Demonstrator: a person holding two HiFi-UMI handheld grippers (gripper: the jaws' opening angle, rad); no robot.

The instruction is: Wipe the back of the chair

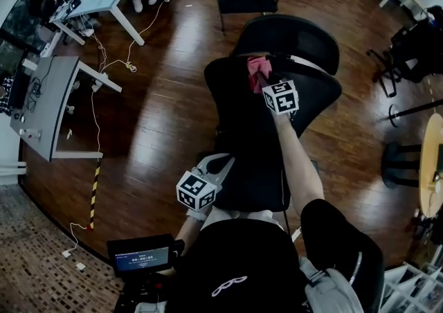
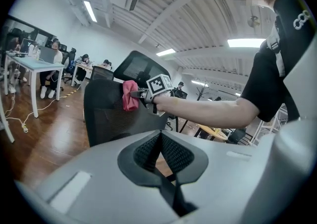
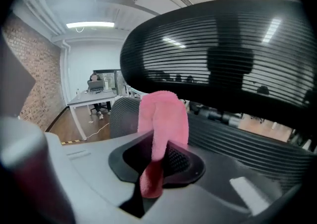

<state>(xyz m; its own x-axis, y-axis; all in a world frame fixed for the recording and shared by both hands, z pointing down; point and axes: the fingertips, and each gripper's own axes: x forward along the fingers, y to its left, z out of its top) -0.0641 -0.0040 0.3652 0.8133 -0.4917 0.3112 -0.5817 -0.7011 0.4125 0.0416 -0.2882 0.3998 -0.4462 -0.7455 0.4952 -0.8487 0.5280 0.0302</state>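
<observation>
Chair back (image 1: pixel 235 97): black mesh, with a headrest (image 1: pixel 294 38) above it. Pink cloth (image 3: pixel 163 114): clamped between the jaws of the right gripper (image 3: pixel 157 156), its free end standing up at the top edge of the back, just under the headrest. Left gripper (image 2: pixel 159 136): jaws closed together with nothing between them, held low beside the lower part of the chair, well apart from the cloth. Wooden floor (image 1: pixel 159 118) beneath.
</observation>
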